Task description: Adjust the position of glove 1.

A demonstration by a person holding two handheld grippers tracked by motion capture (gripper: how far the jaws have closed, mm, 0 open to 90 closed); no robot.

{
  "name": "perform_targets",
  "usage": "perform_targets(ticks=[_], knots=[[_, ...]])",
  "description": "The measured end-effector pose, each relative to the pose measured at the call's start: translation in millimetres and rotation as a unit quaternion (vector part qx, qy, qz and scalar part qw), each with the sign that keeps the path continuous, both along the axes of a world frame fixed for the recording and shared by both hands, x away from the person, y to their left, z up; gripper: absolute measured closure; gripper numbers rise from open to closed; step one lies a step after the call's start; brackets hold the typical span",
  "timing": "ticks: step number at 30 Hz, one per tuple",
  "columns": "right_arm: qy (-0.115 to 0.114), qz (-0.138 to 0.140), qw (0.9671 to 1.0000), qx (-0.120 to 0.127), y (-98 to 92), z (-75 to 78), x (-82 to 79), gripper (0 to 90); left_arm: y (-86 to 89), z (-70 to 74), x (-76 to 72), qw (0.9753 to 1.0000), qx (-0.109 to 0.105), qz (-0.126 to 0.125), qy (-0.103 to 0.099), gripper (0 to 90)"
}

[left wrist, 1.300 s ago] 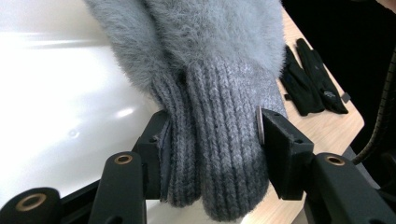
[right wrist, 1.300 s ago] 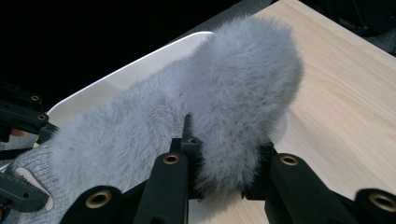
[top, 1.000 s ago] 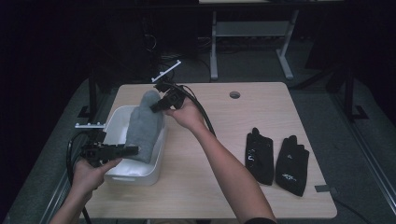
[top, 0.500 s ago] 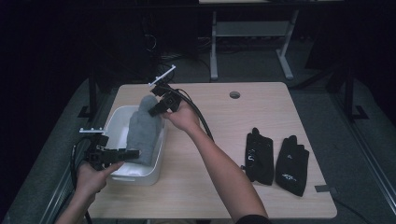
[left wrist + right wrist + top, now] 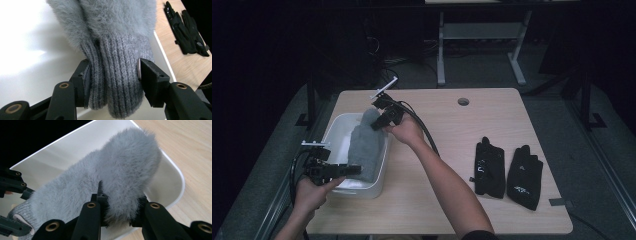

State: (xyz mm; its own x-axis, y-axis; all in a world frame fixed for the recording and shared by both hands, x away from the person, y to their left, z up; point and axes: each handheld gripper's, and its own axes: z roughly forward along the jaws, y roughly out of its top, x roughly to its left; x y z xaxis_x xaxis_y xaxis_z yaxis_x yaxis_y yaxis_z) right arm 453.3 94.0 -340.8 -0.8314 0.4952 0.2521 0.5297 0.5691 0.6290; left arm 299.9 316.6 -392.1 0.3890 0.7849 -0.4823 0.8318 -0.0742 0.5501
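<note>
We hold grey mitten [image 5: 364,145] stretched over white bin [image 5: 332,137] at desk's left edge: left gripper [image 5: 113,75] pinching cuff, right gripper [image 5: 120,207] pinching fuzzy tip

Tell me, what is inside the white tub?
A grey fuzzy mitten lies in the white tub, gripped at its ends by the left gripper and the right gripper. Anything underneath the mitten is covered.

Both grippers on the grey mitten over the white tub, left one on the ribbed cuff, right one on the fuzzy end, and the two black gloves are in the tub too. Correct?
Not quite. The black gloves lie on the bare table, right of the white tub, as the high view shows. The rest holds: left gripper on the ribbed cuff of the grey mitten, right gripper on its fuzzy end.
</note>
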Motion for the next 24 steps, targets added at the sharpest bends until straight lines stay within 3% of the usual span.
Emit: perform_targets(ticks=[20,22,24], knots=[[0.005,-0.006,1.0000,-0.001,-2.3,-14.1,-0.2,73.7,-5.3,-9.0,6.0,0.9993,0.030,-0.011,0.020,43.9],[0.004,-0.006,1.0000,0.001,-2.3,-13.8,-0.3,72.9,-6.3,-9.4,6.7,0.9991,0.033,-0.012,0.023,43.8],[0.002,-0.006,1.0000,-0.001,-1.4,-13.9,-0.5,66.1,-6.3,-10.0,8.5,0.9985,0.046,-0.012,0.025,40.3]])
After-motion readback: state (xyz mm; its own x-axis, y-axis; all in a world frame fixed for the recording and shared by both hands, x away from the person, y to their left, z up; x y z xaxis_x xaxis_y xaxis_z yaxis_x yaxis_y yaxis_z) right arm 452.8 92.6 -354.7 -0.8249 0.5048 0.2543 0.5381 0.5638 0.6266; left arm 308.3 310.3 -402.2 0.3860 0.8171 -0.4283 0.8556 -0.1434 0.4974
